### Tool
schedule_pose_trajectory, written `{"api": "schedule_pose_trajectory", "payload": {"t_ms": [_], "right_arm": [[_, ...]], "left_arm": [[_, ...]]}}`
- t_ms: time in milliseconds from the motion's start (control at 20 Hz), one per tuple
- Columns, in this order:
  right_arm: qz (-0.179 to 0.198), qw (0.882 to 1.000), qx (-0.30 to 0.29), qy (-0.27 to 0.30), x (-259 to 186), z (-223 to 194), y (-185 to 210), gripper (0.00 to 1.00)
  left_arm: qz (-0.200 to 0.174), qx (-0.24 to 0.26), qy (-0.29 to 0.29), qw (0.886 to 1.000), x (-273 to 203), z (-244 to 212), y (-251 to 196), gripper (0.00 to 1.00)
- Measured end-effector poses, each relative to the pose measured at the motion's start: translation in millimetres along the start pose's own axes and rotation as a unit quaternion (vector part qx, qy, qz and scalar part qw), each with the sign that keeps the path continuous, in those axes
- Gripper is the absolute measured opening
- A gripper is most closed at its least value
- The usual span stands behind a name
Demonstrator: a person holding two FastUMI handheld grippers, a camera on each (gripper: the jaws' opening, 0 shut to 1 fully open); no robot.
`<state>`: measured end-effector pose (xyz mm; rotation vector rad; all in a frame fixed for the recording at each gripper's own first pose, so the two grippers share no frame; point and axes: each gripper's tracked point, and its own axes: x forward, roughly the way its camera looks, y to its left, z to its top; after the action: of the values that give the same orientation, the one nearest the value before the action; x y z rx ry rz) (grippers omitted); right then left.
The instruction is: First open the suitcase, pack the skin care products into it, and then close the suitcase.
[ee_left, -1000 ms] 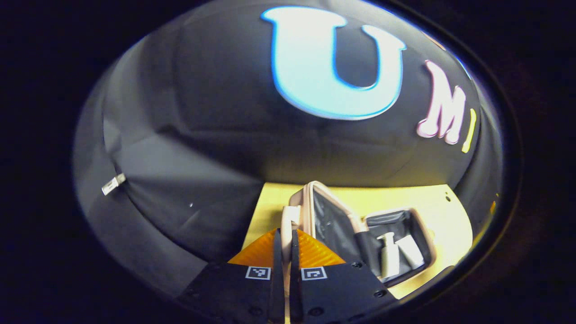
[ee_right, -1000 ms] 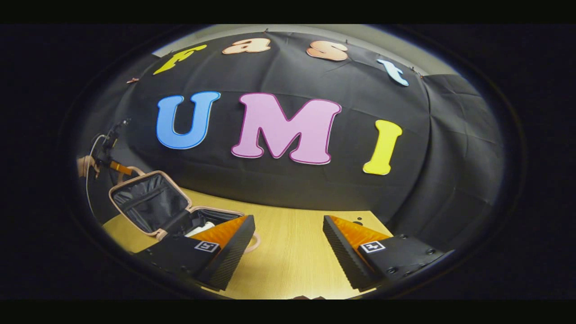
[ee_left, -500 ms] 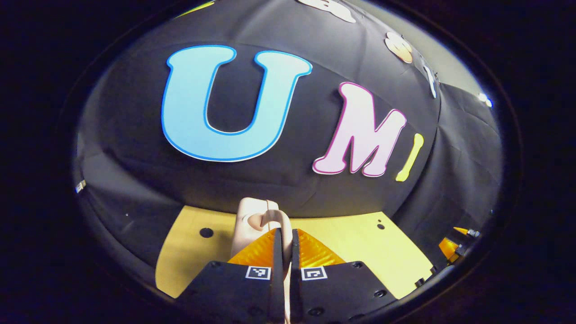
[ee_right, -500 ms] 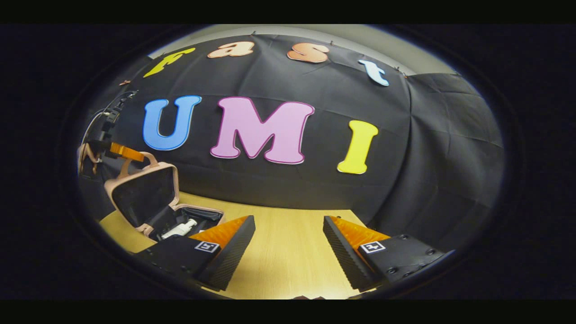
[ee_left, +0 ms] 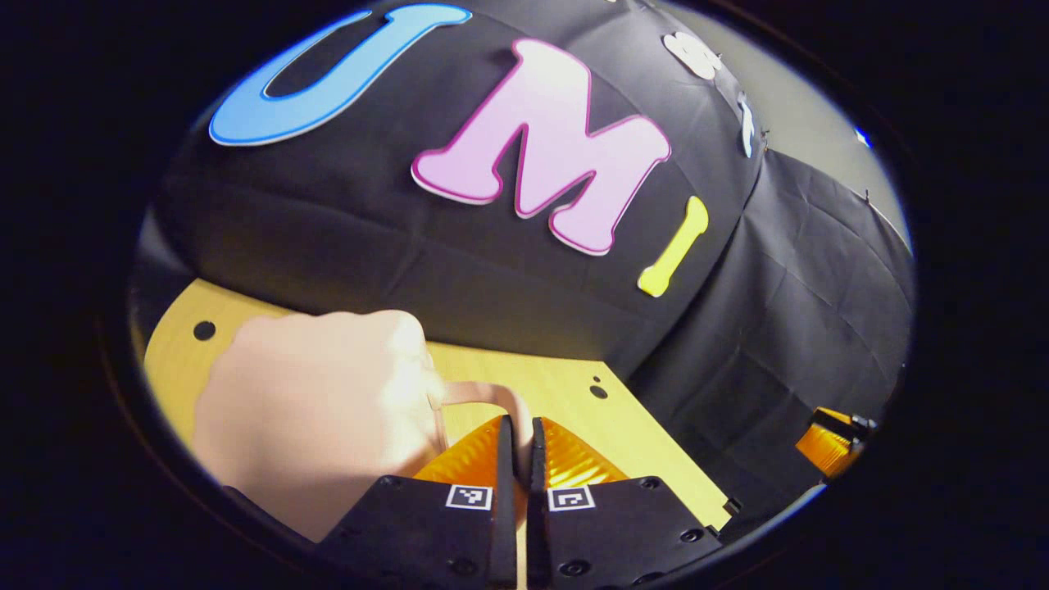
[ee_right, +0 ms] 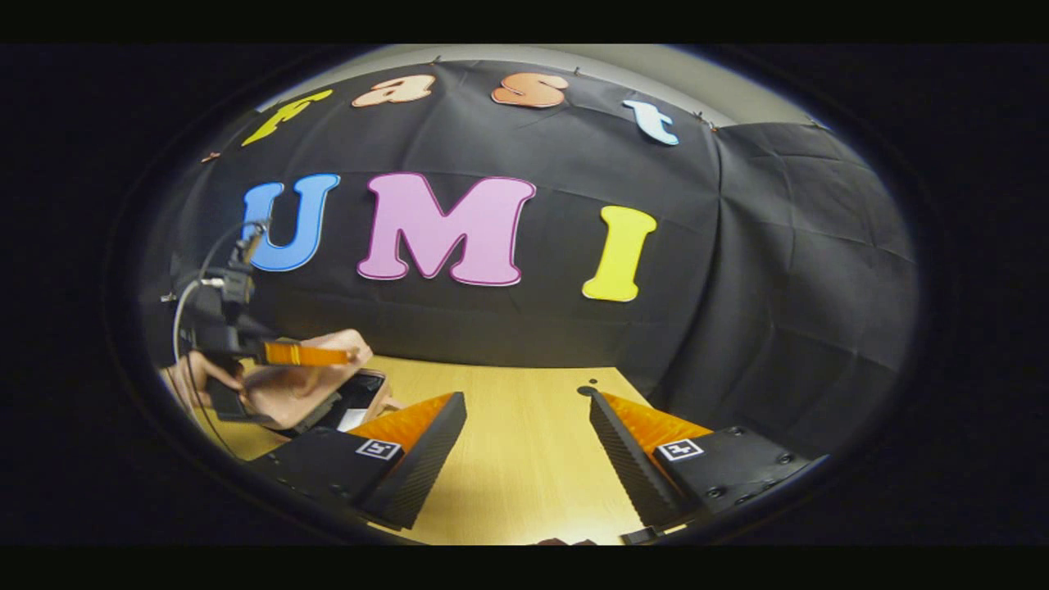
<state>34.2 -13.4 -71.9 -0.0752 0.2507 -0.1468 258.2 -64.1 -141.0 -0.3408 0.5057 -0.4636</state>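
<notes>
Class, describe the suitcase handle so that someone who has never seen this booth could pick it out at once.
Start at the pale wooden table below the black cloth wall. On its left part lies a pink suitcase, its lid nearly down. From the lid's near edge a thin pink loop, the handle, curves out, and the left gripper is shut on it.

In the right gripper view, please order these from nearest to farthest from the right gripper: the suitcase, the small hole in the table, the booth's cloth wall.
1. The small hole in the table, just ahead of the right gripper, near its right finger.
2. The suitcase, off to the left, its lid held by the left gripper.
3. The cloth wall, behind the table's far edge.
</notes>
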Motion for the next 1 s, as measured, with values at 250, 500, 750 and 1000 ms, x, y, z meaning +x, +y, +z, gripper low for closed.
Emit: {"api": "schedule_pose_trajectory", "payload": {"t_ms": [250, 500, 750, 1000], "right_arm": [[-0.007, 1.0, 0.004, 0.002, -4, -9, -24, 0.97], [0.021, 0.998, 0.058, 0.013, 18, -7, -47, 0.97], [0.066, 0.995, 0.071, -0.016, 29, 21, -68, 0.96], [0.111, 0.989, 0.072, -0.07, 17, 41, -69, 0.98]], "left_arm": [[0.037, 0.034, 0.051, 0.997, 33, -45, -14, 0.17], [0.049, 0.053, -0.034, 0.997, -7, 11, -62, 0.75], [0.131, 0.068, -0.161, 0.976, -110, 85, -108, 0.95], [0.179, 0.034, -0.23, 0.956, -192, 104, -149, 0.96]]}}
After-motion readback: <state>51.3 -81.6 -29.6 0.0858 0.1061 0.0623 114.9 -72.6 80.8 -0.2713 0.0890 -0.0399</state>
